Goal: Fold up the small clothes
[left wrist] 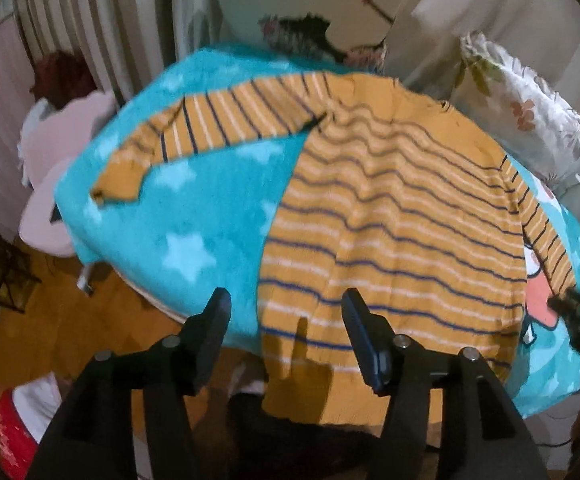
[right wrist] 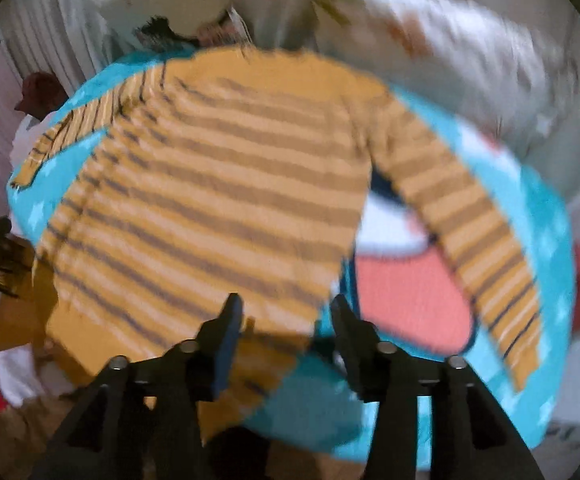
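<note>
- The striped sweater (left wrist: 390,216) lies spread flat on a turquoise star blanket (left wrist: 193,216), filling the centre and right of the left wrist view; its hem hangs over the blanket's near edge at the bottom of the frame.
- One sleeve (left wrist: 209,128) stretches toward the upper left across the blanket; the other sleeve (right wrist: 478,232) runs down the right side of the right wrist view, close to the blanket's right border.
- The left gripper (left wrist: 285,308) hovers above the hem's left corner, jaws apart, nothing between them.
- The right gripper (right wrist: 285,312) hangs over the hem's right corner, jaws likewise apart and empty; this view is blurred.
- Open blanket shows left of the sweater body and between body and right sleeve, where a pink and white print (right wrist: 410,296) appears.
- Patterned pillows (left wrist: 530,120) crowd the upper right; curtains (left wrist: 89,20) stand at upper left; wooden floor (left wrist: 69,320) lies lower left.
- No readable writing or labels.
</note>
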Tool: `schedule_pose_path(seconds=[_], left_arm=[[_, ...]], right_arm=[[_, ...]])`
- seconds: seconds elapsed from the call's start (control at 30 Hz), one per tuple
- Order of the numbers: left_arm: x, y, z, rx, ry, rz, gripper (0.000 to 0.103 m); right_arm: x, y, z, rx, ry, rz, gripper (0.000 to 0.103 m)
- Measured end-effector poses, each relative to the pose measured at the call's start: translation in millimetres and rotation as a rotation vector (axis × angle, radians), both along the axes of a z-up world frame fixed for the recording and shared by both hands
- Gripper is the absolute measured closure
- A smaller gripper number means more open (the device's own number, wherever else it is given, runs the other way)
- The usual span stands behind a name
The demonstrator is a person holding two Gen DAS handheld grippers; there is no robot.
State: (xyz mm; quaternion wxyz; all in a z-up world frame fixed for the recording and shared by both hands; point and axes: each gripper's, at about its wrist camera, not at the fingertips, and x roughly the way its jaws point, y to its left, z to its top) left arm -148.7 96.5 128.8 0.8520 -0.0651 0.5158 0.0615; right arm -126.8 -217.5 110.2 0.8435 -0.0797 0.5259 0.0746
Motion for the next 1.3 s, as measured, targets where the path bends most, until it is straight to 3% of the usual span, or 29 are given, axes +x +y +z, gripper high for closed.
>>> schedule_pose_path(seconds=[0.07, 0.2, 0.37, 0.77, 1.3], left_arm=[[3, -9, 11, 0.040, -0.026, -0.024, 0.045], [11, -26, 28, 0.119, -0.071, -0.060, 0.037], [27, -37, 36, 0.134, -0.090, -0.106, 0.036], [59, -39, 26, 0.118, -0.063, -0.197, 0.036], [86, 9, 14, 0.090, -0.022, -0.216, 0.036]], right_arm=[[12, 25, 23, -0.048, -0.062, 0.000, 0.038], [26, 63, 55, -0.112, -0.143, 0.003, 0.034], [38, 90, 68, -0.235, -0.224, -0.020, 0.030], [62, 94, 54, -0.264, -0.168, -0.124, 0.029], [77, 136, 51, -0.282, -0.146, -0.171, 0.027]])
